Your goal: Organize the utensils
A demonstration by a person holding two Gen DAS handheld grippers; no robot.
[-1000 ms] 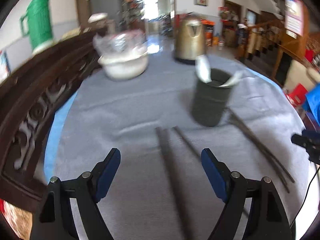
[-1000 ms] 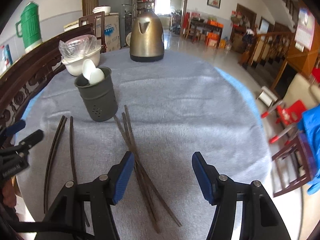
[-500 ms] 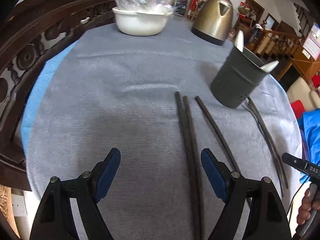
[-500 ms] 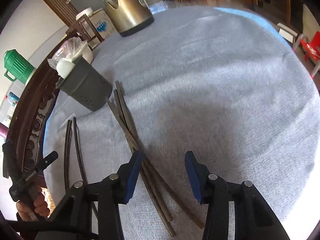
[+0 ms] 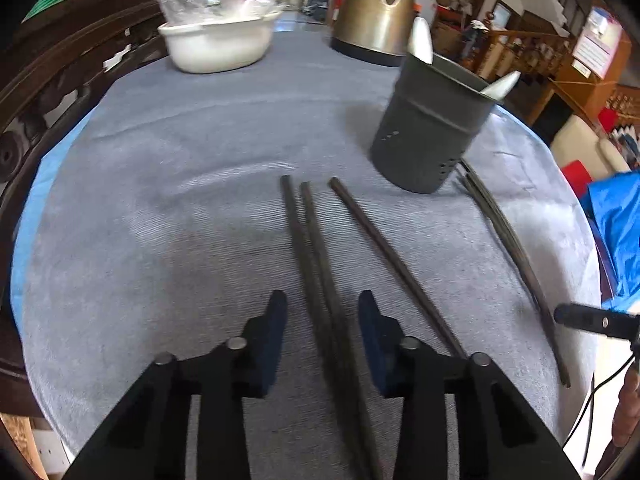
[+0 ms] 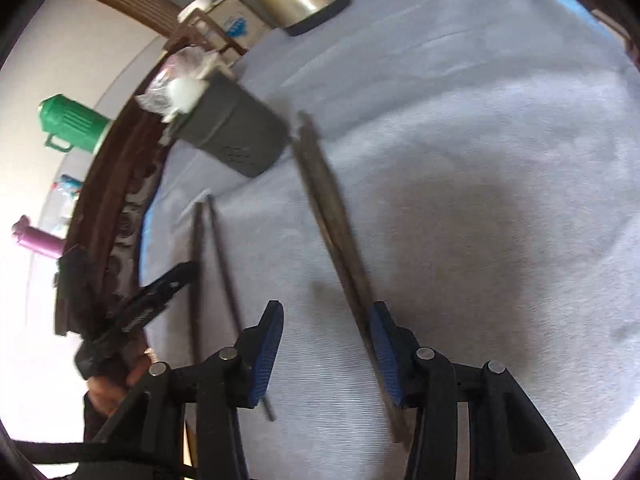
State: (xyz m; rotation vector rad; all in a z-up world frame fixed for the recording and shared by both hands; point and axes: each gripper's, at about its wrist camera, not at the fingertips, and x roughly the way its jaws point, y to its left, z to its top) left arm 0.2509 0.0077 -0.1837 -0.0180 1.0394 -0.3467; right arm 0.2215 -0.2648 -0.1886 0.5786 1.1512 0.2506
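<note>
My left tool (image 5: 322, 316), released, straddles two chopsticks (image 5: 310, 248) at frame centre; I should clench squarely, low.

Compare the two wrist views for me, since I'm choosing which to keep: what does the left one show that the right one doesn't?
Only the left wrist view shows two spoons standing in the holder and the chopstick pair between the left gripper fingers. Only the right wrist view shows a green jug and the right gripper. Both show the grey holder, the kettle and the tablecloth.
</note>
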